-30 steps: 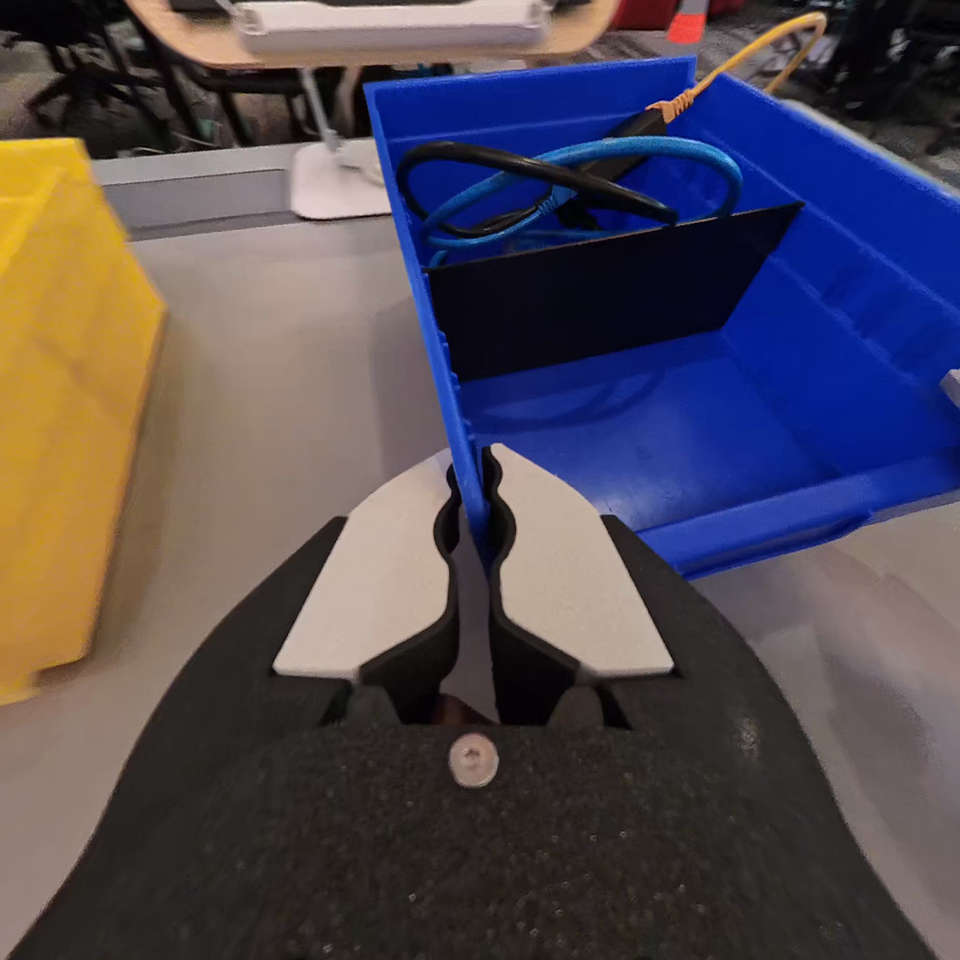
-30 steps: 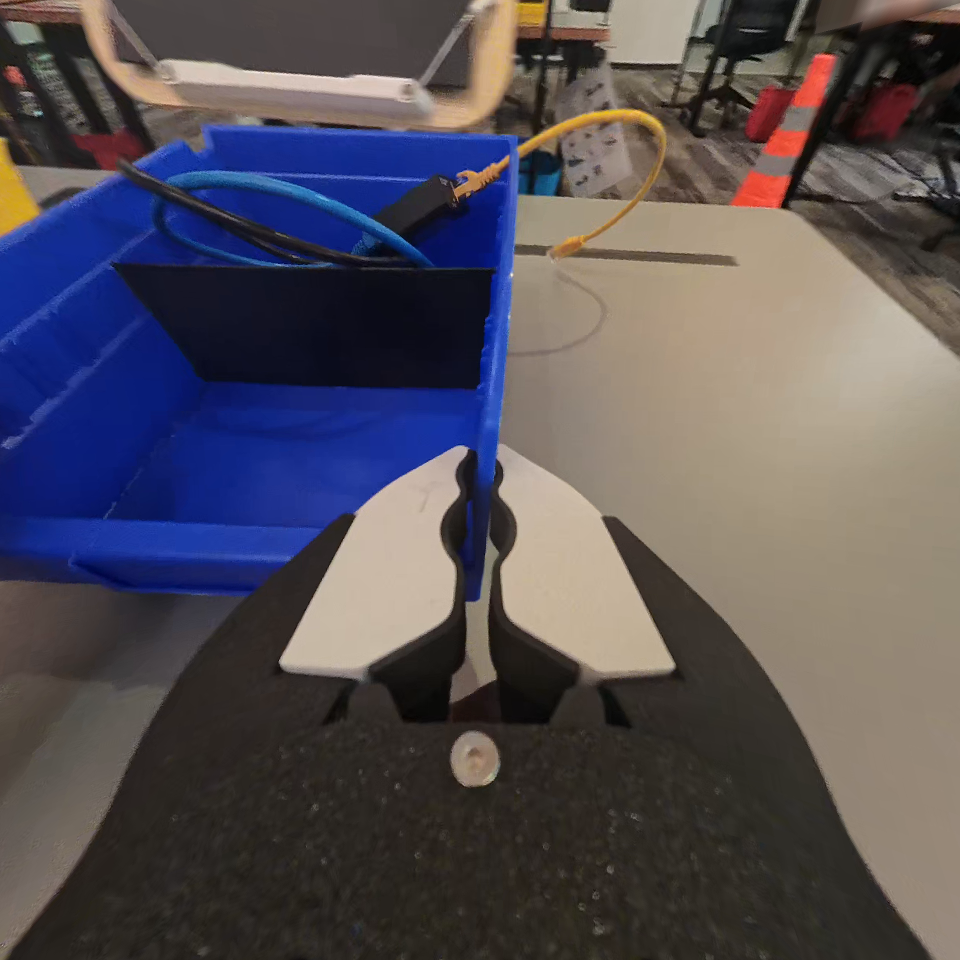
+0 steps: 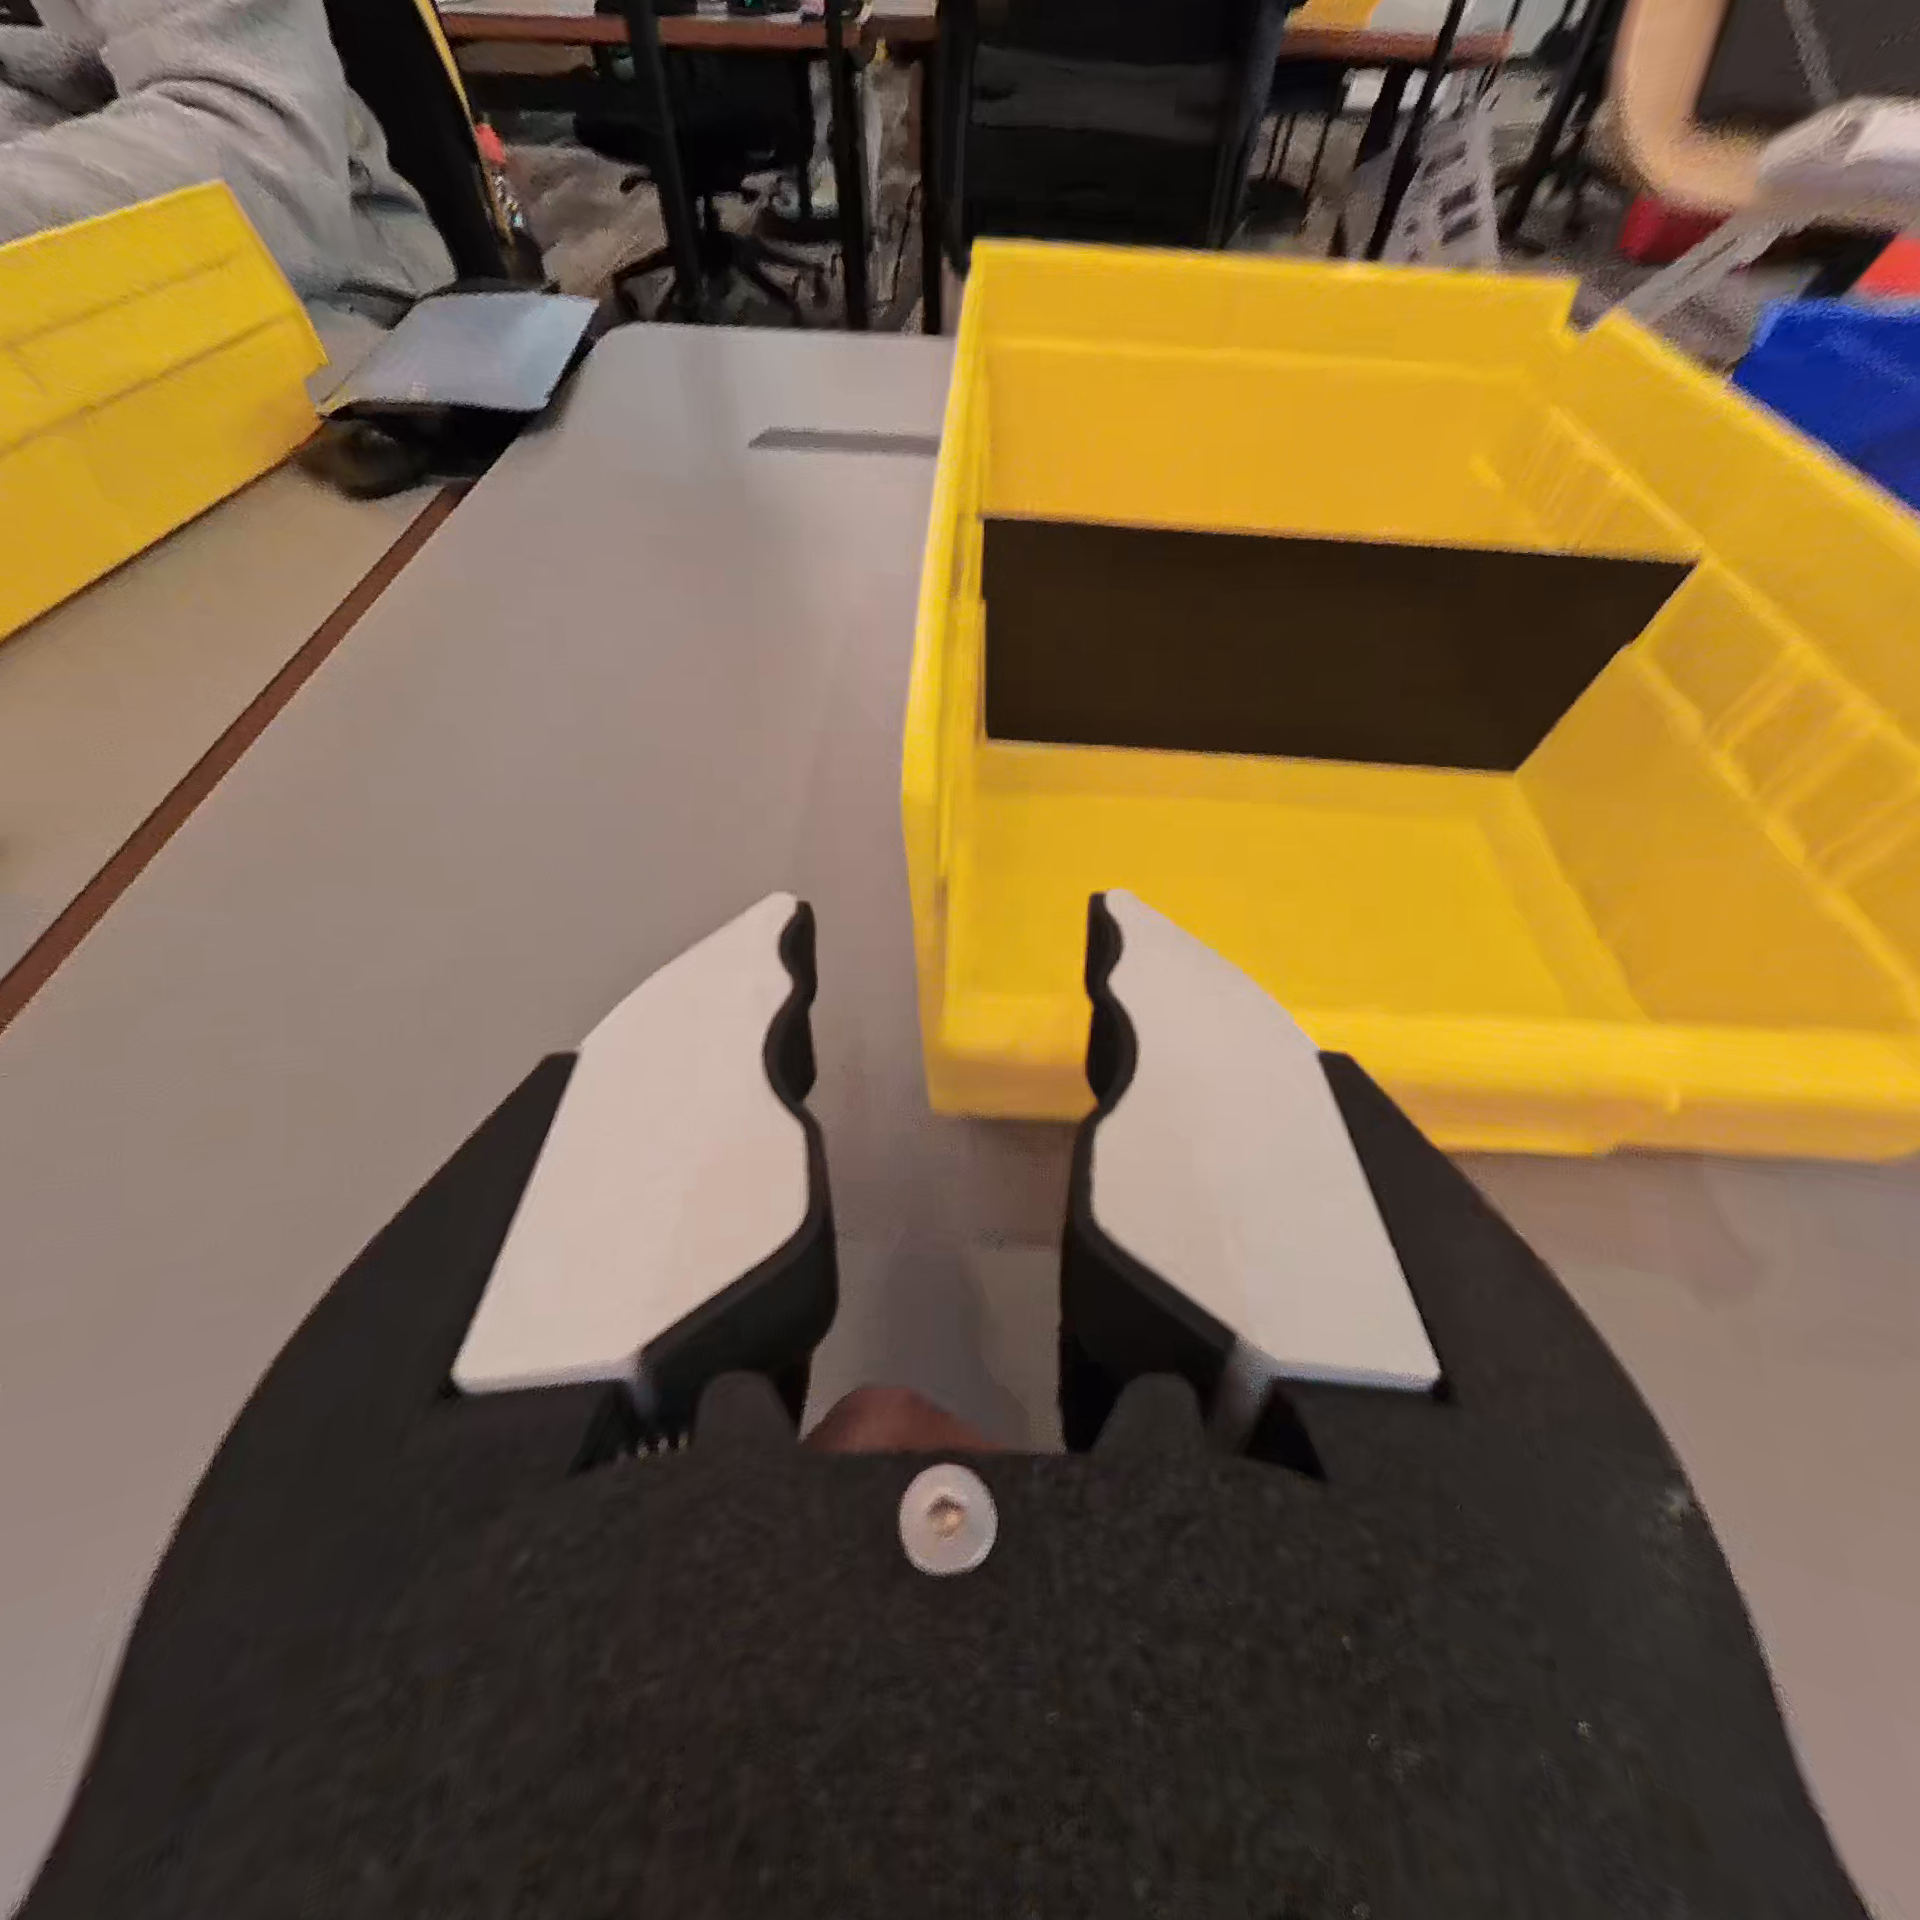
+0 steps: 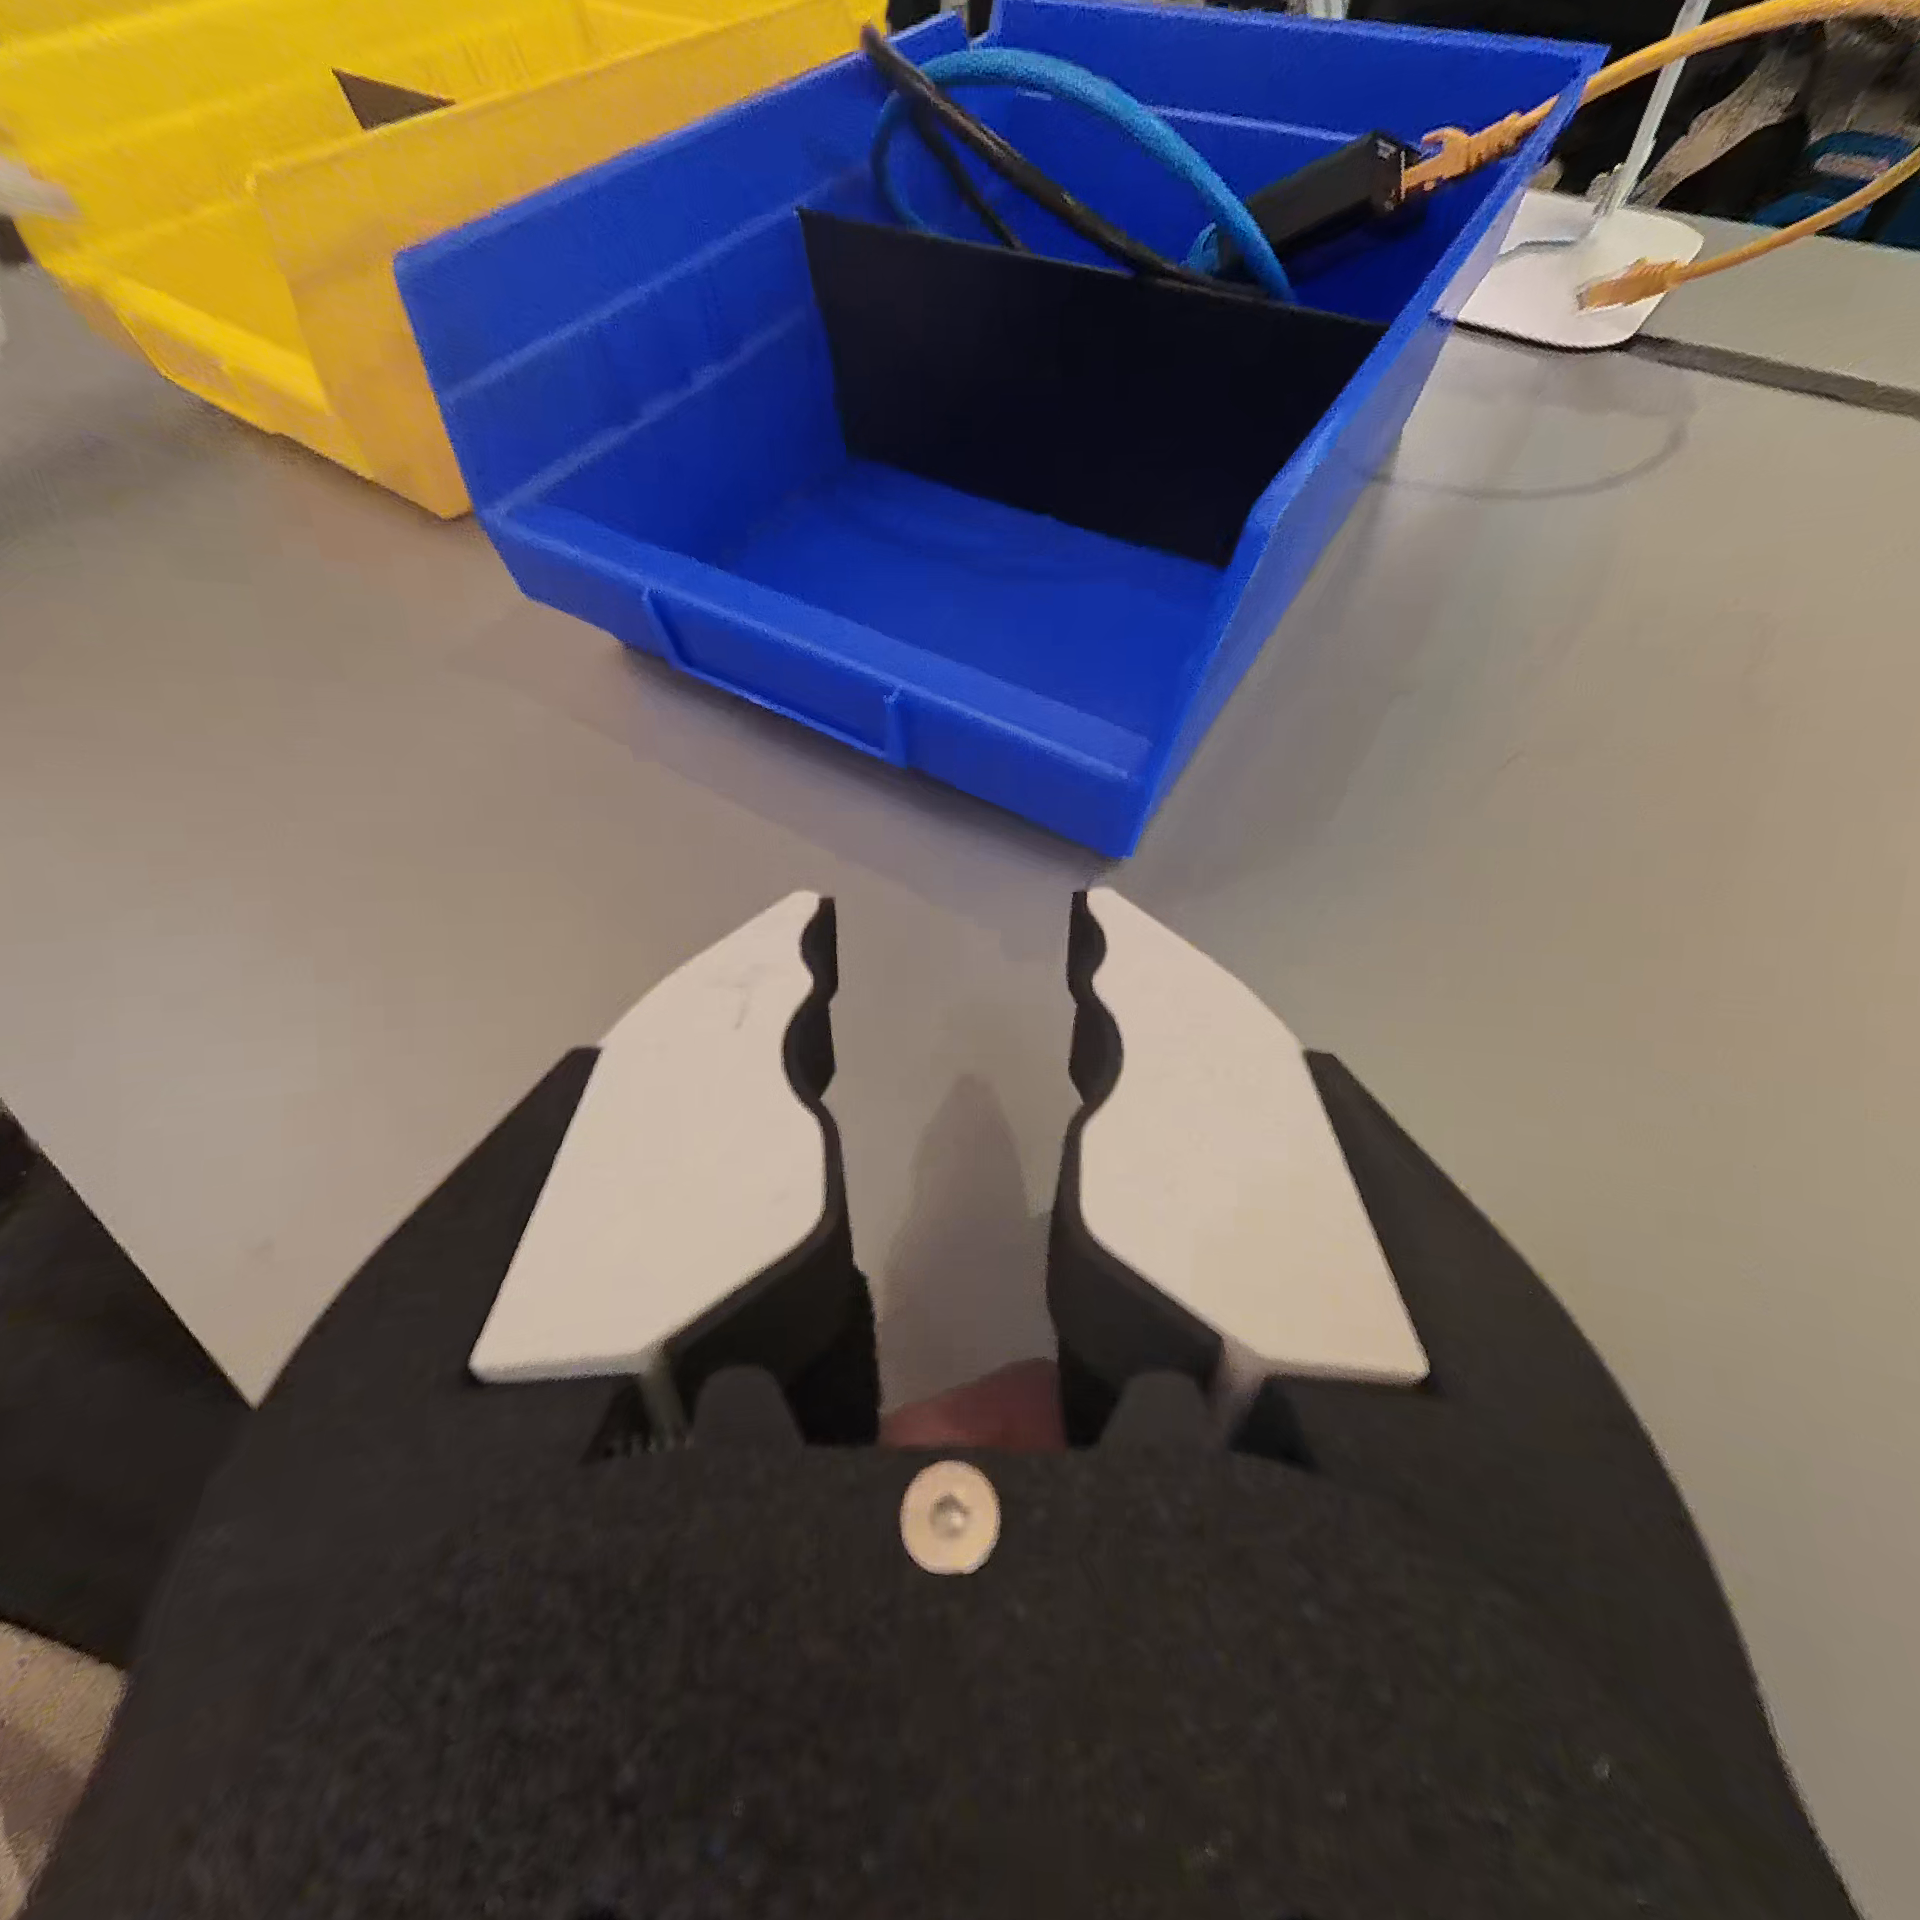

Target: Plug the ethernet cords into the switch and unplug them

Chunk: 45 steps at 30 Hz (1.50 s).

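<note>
Yellow plastic filled the left wrist view: a yellow bin with a black divider stood just ahead and to the right of the left claw, whose jaws gaped apart over the grey surface, gripping nothing. No cord or switch showed in this view.

Through the right wrist view, the right claw likewise hung parted and empty, short of the blue bin. The black switch lay in that bin's far compartment, behind its divider, ahead and to the right of the claw, its long axis slanting toward the bin's far right corner. An orange cord sat plugged into its end; a blue cord looped beside it. The right claw looked nearer.
</note>
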Tool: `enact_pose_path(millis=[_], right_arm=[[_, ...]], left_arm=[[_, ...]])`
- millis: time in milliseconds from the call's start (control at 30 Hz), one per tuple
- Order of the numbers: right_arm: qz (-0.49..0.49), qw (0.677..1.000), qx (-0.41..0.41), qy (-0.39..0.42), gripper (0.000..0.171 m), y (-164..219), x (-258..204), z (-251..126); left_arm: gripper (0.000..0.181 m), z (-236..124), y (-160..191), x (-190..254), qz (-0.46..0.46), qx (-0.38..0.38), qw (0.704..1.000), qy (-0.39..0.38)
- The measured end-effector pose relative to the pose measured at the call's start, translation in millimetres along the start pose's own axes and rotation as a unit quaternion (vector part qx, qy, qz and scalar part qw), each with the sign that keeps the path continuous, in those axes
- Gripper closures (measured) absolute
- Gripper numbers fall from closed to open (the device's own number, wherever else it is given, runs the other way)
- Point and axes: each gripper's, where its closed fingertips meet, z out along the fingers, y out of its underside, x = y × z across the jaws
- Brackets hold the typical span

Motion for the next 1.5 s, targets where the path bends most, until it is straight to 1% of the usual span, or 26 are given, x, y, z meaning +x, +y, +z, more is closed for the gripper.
enact_pose_path(millis=[33,100,133,233,267,400,467,533,600,733,767,833,867,900,933,1033,1133,1267,1333,1400,1500], right_arm=[[-0.002,1.0,-0.003,0.002,0.129,3,-1,-2],[-0.002,1.0,-0.008,0.005,0.129,7,-2,-7],[-0.001,1.0,-0.007,0.007,0.13,7,-3,-10],[-0.002,1.0,-0.005,0.008,0.13,8,-12,-16],[-0.009,1.0,-0.003,0.007,0.129,7,-18,-17],[-0.033,0.999,0.0,-0.014,0.132,-6,-67,-7],[-0.027,1.0,-0.007,-0.013,0.138,-14,-96,9],[-0.019,0.999,-0.007,-0.04,0.132,-27,-132,27],[-0.003,0.999,-0.004,-0.054,0.133,-41,-162,49],[0.003,1.0,-0.013,-0.016,0.135,-60,-191,96],[0.004,1.0,-0.011,0.002,0.138,-65,-192,105],[0.011,0.999,-0.014,0.037,0.149,-69,-190,122],[0.011,0.999,-0.024,0.042,0.162,-67,-191,128],[0.0,0.998,-0.037,0.054,0.167,-64,-188,132],[-0.016,0.997,-0.035,0.06,0.168,-65,-187,133],[-0.018,0.998,-0.042,0.042,0.168,-68,-194,125],[-0.016,1.0,-0.023,0.003,0.168,-83,-205,110],[-0.058,0.997,0.054,0.002,0.168,-119,-203,72],[-0.056,0.994,0.092,0.019,0.168,-139,-187,48],[-0.048,0.991,0.118,0.042,0.167,-158,-160,21],[-0.036,0.983,0.151,0.1,0.167,-181,-97,-24]], left_arm=[[0.142,5,-6,-1,-0.001,0.006,1.0,0.0],[0.171,16,-10,-6,0.004,0.005,1.0,-0.02],[0.177,21,-8,-4,-0.003,0.003,1.0,-0.016],[0.179,24,-6,5,-0.016,-0.018,1.0,0.015],[0.179,22,-5,7,-0.018,-0.027,0.999,0.013],[0.179,-6,6,16,-0.033,-0.052,0.998,-0.015],[0.179,-26,14,22,-0.035,-0.067,0.997,-0.034],[0.178,-45,22,29,-0.049,-0.078,0.995,-0.045],[0.178,-64,29,35,-0.044,-0.084,0.994,-0.061],[0.177,-101,43,46,-0.037,-0.086,0.993,-0.079],[0.177,-109,46,48,-0.039,-0.086,0.992,-0.08],[0.178,-125,51,51,-0.042,-0.085,0.992,-0.084],[0.178,-132,54,53,-0.043,-0.083,0.992,-0.085],[0.177,-137,55,54,-0.042,-0.082,0.992,-0.084],[0.177,-142,57,56,-0.046,-0.082,0.992,-0.082],[0.177,-158,53,58,-0.051,-0.06,0.993,-0.092],[0.177,-185,37,60,-0.014,-0.009,0.992,-0.128],[0.176,-223,11,83,0.002,0.073,0.985,-0.154],[0.176,-229,-17,101,0.017,0.113,0.983,-0.147],[0.176,-228,-52,127,0.023,0.149,0.981,-0.12],[0.177,-207,-102,186,0.029,0.176,0.982,-0.057]])
